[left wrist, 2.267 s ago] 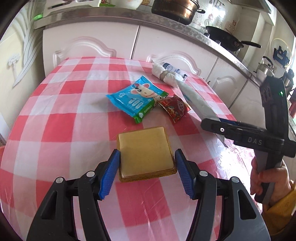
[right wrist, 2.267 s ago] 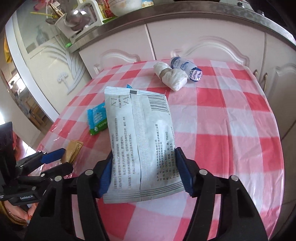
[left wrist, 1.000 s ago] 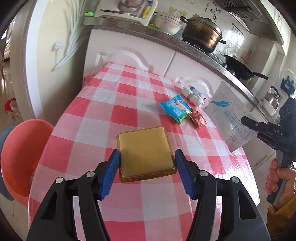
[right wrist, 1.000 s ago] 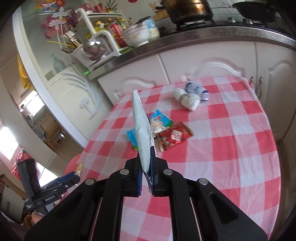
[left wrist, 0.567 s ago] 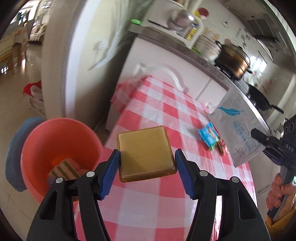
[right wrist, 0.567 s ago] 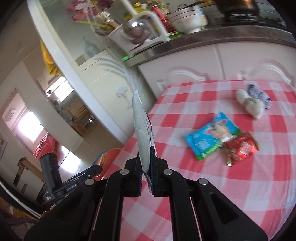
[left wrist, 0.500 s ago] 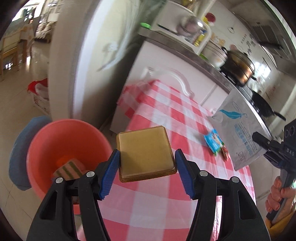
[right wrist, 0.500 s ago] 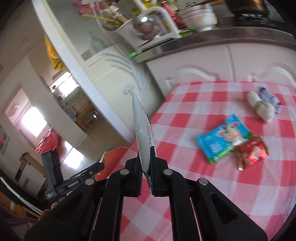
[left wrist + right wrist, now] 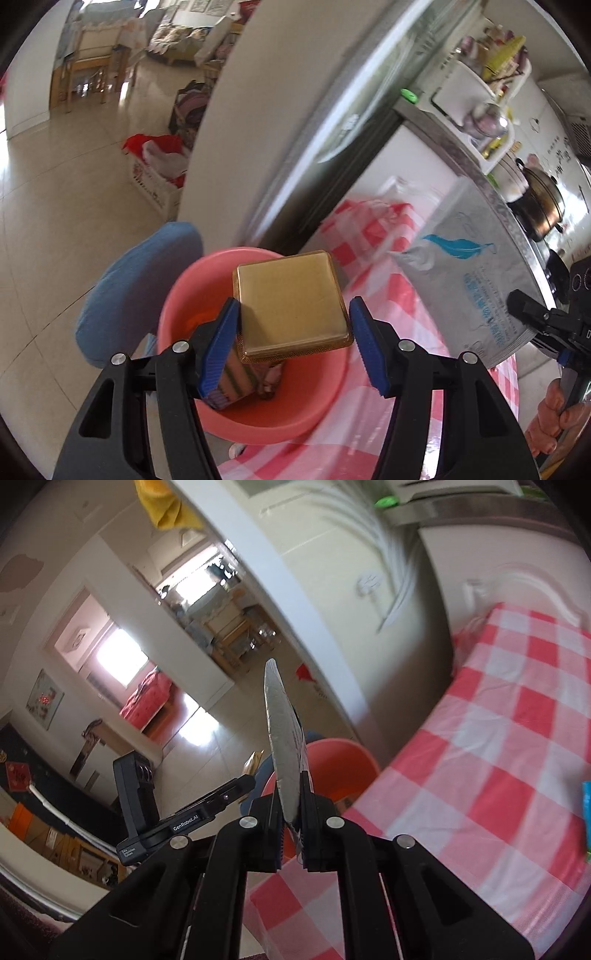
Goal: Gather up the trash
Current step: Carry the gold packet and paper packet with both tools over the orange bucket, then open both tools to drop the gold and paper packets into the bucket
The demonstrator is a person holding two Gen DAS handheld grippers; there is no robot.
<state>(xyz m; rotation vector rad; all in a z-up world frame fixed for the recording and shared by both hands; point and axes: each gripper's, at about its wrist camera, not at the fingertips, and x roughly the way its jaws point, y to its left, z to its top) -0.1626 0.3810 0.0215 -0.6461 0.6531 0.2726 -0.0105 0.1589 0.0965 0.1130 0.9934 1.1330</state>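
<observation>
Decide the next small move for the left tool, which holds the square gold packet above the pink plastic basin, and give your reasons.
Probably open the left tool and let the square gold packet drop. The packet sits clamped between its blue pads, directly over the pink plastic basin beside the red-checked table, which already holds other trash. The right tool, shut on the silver foil pouch, would likely follow.

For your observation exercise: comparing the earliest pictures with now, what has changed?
Both grippers swung from the checked table to the pink plastic basin beside it. The right gripper closed on the silver foil pouch. Unchanged: the left gripper still holds the square golden packet.
</observation>
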